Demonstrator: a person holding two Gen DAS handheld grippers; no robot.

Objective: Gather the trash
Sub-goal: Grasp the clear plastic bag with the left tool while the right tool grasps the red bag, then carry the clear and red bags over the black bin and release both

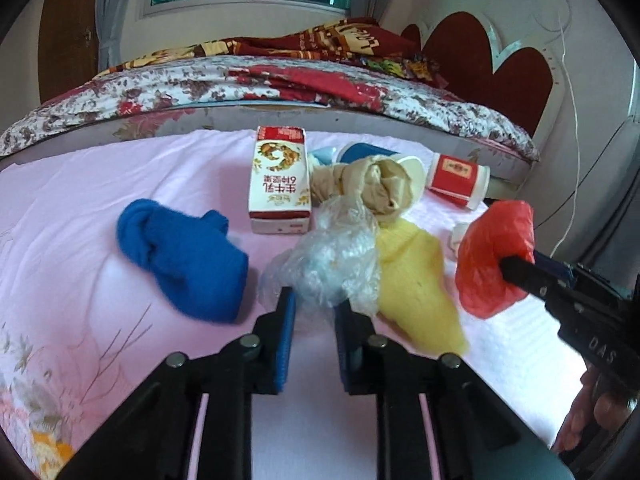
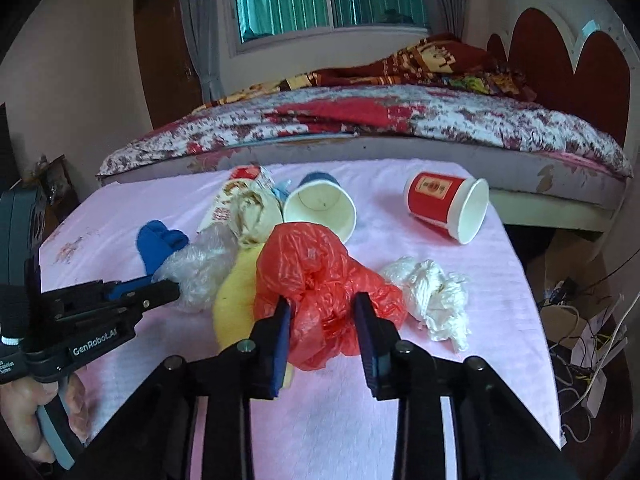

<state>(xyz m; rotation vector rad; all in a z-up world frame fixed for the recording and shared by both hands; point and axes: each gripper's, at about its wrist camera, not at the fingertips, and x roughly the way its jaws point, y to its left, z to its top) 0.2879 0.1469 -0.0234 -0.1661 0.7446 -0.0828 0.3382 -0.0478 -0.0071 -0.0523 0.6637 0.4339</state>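
On the pink-covered table (image 1: 80,200) lies trash. My left gripper (image 1: 316,300) has its jaws closed on the near edge of a crumpled clear plastic bag (image 1: 332,256), also seen in the right wrist view (image 2: 200,268). My right gripper (image 2: 324,304) grips a red plastic bag (image 2: 316,276) between its pads; it shows in the left wrist view (image 1: 496,256) lifted above the table. A milk carton (image 1: 280,184), a red paper cup (image 2: 444,204), a blue paper cup (image 2: 320,204) and a white tissue wad (image 2: 432,296) lie on the table.
A blue sock (image 1: 184,264), a yellow sock (image 1: 416,288) and beige stockings (image 1: 372,184) lie among the trash. A bed (image 2: 360,128) with floral bedding stands behind the table. Cables and boxes (image 2: 580,320) lie on the floor at the right.
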